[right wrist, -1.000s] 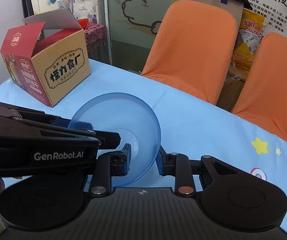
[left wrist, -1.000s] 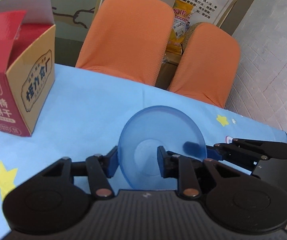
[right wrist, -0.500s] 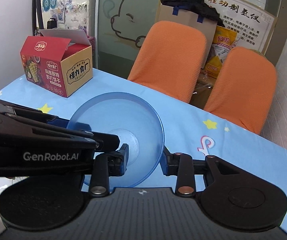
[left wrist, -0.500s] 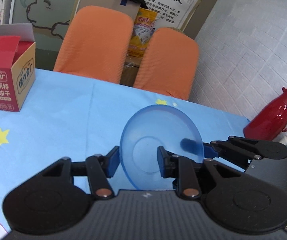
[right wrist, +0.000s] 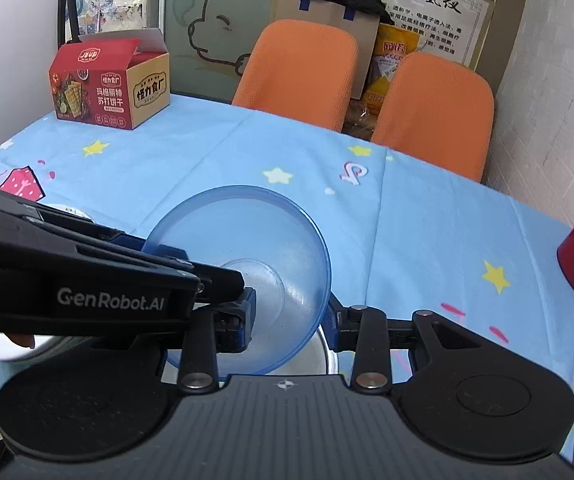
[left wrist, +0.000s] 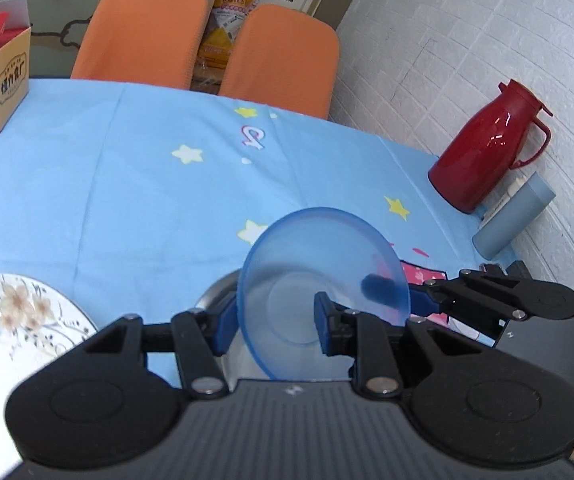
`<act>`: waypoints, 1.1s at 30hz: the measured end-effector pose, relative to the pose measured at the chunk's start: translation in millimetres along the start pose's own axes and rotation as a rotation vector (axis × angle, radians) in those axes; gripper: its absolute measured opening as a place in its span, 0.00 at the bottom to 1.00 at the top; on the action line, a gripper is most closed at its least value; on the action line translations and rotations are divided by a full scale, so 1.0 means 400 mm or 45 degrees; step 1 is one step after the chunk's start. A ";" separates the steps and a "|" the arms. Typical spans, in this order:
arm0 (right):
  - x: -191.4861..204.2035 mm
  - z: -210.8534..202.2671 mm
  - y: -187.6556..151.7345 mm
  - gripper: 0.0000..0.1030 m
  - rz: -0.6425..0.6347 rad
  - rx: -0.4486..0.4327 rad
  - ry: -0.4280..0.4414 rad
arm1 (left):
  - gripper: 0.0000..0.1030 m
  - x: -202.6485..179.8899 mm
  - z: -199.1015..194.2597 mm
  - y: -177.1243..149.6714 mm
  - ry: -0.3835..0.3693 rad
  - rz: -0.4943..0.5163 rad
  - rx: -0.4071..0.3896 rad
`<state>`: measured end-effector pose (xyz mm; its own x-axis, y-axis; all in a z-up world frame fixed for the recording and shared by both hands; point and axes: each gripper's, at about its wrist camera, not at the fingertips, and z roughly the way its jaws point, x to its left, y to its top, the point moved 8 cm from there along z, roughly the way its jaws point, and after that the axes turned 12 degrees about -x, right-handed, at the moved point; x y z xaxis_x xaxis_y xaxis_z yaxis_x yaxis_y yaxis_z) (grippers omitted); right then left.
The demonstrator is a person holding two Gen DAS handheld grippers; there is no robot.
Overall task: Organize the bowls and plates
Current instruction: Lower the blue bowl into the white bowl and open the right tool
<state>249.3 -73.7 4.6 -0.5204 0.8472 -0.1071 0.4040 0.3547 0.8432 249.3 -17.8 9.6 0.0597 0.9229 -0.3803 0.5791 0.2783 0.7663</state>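
The translucent blue plastic bowl (left wrist: 323, 280) hangs tilted above a steel bowl (right wrist: 323, 354) at six o'clock, pinched by the left hand-held gripper (left wrist: 273, 322); the right hand-held gripper (right wrist: 289, 316), jaws just widened, seemingly releases its rim for nesting.

A translucent blue bowl (left wrist: 323, 276) is seen above a light blue surface (left wrist: 147, 184) printed with yellow and white stars. A white plate (left wrist: 19, 320) is patterned with beige flowers and dark tendrils. The flask (left wrist: 487, 148) is glossy red, the chairs (right wrist: 299, 72) orange, the carton (right wrist: 107, 84) red and tan.
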 end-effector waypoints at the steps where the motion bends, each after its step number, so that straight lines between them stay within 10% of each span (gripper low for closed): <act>1: 0.004 -0.004 -0.015 0.61 0.006 0.004 0.004 | 0.23 -0.002 0.001 -0.012 0.003 0.003 0.009; 18: 0.006 -0.029 -0.074 0.60 0.073 -0.054 0.029 | 0.24 -0.003 0.012 -0.062 0.002 0.038 0.027; 24: -0.026 -0.056 -0.062 0.83 0.100 -0.135 -0.042 | 0.59 -0.001 -0.018 -0.040 -0.008 0.016 -0.031; 33: -0.062 -0.109 -0.072 1.00 0.266 -0.224 -0.064 | 0.69 0.012 -0.066 -0.006 -0.021 -0.010 -0.119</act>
<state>217.7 -122.1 6.1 -0.3996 0.9150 0.0566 0.3593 0.0995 0.9279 226.6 -6.9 19.6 0.0690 0.9164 -0.3942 0.5012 0.3098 0.8080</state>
